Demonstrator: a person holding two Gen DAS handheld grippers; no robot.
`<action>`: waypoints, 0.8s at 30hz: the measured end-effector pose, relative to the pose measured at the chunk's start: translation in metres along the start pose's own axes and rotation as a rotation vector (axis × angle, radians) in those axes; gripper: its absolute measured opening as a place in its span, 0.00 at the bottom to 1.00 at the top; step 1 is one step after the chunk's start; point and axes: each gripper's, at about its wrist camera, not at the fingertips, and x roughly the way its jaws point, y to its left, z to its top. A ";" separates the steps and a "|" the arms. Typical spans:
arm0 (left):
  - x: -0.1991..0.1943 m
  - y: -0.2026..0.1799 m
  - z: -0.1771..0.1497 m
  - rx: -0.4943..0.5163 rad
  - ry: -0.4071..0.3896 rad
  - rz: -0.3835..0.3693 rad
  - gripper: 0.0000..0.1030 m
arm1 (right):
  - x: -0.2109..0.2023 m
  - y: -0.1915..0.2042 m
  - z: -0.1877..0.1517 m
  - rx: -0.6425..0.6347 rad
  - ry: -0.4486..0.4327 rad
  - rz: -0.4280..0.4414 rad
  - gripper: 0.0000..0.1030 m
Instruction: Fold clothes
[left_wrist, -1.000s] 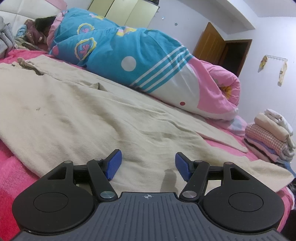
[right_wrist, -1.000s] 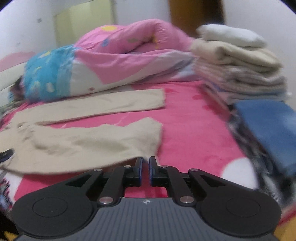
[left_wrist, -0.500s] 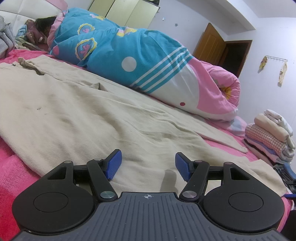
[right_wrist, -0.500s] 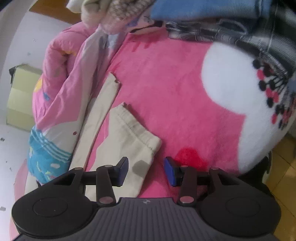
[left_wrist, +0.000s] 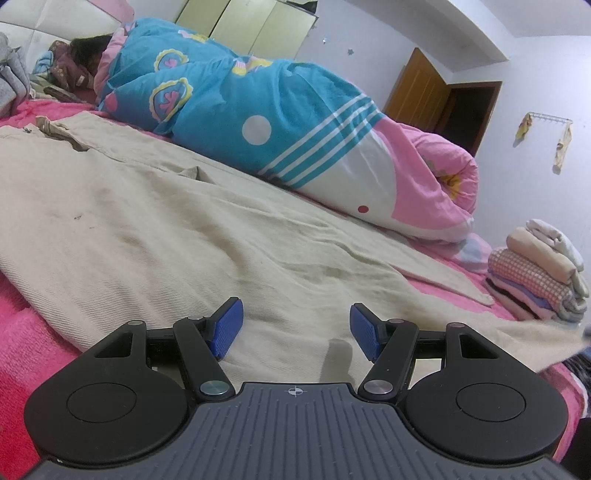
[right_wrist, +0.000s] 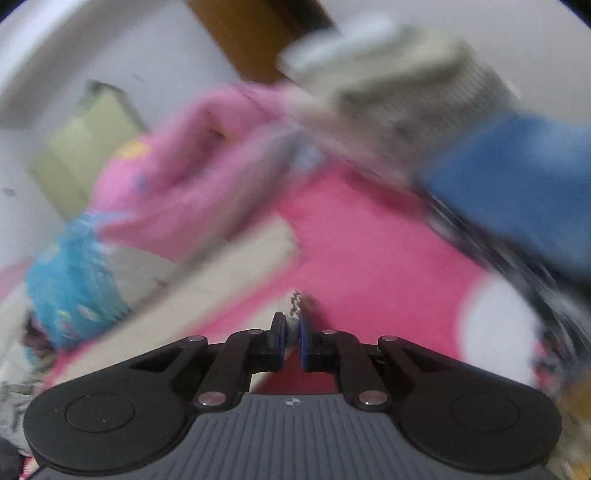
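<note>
Item: beige trousers (left_wrist: 155, 229), spread flat on the pink bed (left_wrist: 22, 332). My left gripper (left_wrist: 295, 325): jaws apart, hovering over their near edge. My right gripper (right_wrist: 291, 332): jaws closing, a scrap of cloth between them.

View heavily motion-blurred. The right gripper (right_wrist: 291, 334) is seen at bottom centre, its blue-padded jaws closing to a narrow gap. A small pale scrap is glimpsed between the pads; what it belongs to cannot be told. A beige trouser leg (right_wrist: 207, 280) is laid slantwise across the pink blanket (right_wrist: 369, 266), its cuff end pointing toward the upper right. A rolled pink and blue quilt (right_wrist: 177, 184) is seen behind it at left. A stack of folded clothes (right_wrist: 406, 81) is set at upper right, with a blue folded garment (right_wrist: 517, 184) just below it. A pale green wardrobe (right_wrist: 85, 147) and a brown door (right_wrist: 255, 33) are made out against the wall.
</note>
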 end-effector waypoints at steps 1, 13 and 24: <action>0.000 0.000 0.000 0.001 0.000 0.001 0.62 | 0.008 -0.011 -0.005 0.030 0.048 -0.038 0.07; -0.001 0.000 -0.002 0.004 -0.013 -0.004 0.62 | 0.032 -0.022 0.035 0.060 0.006 -0.062 0.30; 0.000 0.000 -0.002 0.001 -0.013 -0.011 0.62 | 0.115 0.042 0.038 -0.264 0.139 0.056 0.06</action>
